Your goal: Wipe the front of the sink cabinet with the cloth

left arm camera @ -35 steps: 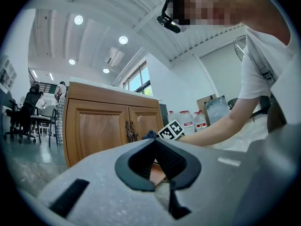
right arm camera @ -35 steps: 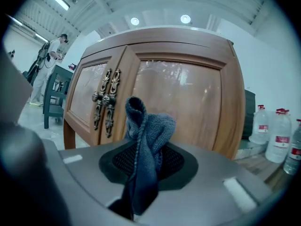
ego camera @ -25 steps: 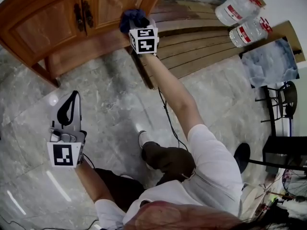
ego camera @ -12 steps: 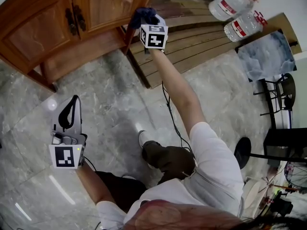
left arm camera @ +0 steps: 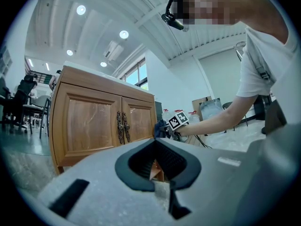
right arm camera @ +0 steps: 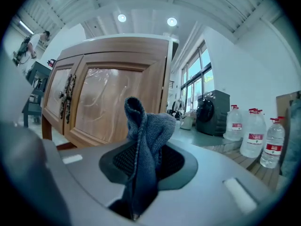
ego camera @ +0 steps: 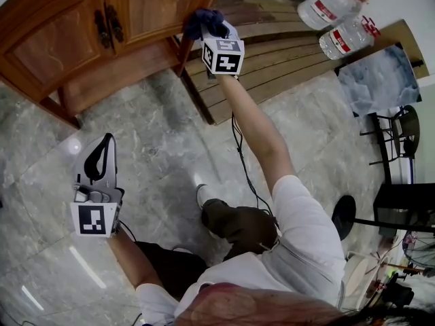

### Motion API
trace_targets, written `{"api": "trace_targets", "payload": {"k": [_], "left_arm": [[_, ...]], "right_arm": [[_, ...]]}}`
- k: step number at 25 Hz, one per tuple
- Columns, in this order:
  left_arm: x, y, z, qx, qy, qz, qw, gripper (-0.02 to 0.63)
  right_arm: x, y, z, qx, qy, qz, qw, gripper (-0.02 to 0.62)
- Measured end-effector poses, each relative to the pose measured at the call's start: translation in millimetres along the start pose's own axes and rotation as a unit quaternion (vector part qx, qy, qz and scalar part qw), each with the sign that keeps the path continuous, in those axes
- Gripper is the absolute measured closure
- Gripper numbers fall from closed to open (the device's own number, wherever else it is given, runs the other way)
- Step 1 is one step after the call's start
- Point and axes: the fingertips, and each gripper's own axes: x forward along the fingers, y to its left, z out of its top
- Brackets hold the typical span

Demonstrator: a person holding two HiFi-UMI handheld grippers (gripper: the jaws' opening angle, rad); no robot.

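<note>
The wooden sink cabinet (ego camera: 102, 26) with two doors and dark handles fills the upper left of the head view. My right gripper (ego camera: 209, 27) is shut on a dark blue cloth (ego camera: 204, 21), held at the right-hand door's edge near the cabinet's corner. In the right gripper view the cloth (right arm camera: 143, 145) stands bunched between the jaws, with the cabinet door (right arm camera: 113, 102) close behind it. My left gripper (ego camera: 100, 156) hangs low over the marble floor, away from the cabinet, shut with nothing in it. The left gripper view shows the cabinet (left arm camera: 99, 126) and the distant right gripper (left arm camera: 171, 124).
Wooden planks (ego camera: 272, 60) lie on the floor right of the cabinet, with large water bottles (ego camera: 333, 9) beyond. A black cable (ego camera: 241, 161) runs across the marble floor. A chair and stands (ego camera: 397, 175) sit at the far right. A person's shoe (ego camera: 204, 197) is below.
My right gripper with the cloth has shifted slightly right along the cabinet front, from the door panel toward the corner. The left gripper has stayed almost in place.
</note>
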Motion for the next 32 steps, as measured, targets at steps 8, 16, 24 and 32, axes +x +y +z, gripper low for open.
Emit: {"api": "trace_targets", "payload": {"k": [8,16,24,32], "left_arm": [[8.2,-1.1,-5.8,0.005,0.004,-0.006,1.0000,0.601],[21.3,-6.8,-8.4,0.003,0.006,-0.008,0.9999,0.601],[23.0,-21.2,-26.7,-0.038,0.054,-0.017,0.9977,0.601],[-8.1,1.8,51.0,-0.084,0.086,0.016,0.9926,0.601]], "right_arm": [[-51.9,45.0,37.9,-0.010,-0.068,0.093,0.993,0.486],[-148.7,74.1,72.1,0.000,-0.119,0.188,0.975,0.486],[-205.4,57.6,59.1,-0.007,-0.104,0.195,0.975,0.486],[-217.3,81.0,114.2,0.012,-0.036,0.216,0.976,0.486]]}}
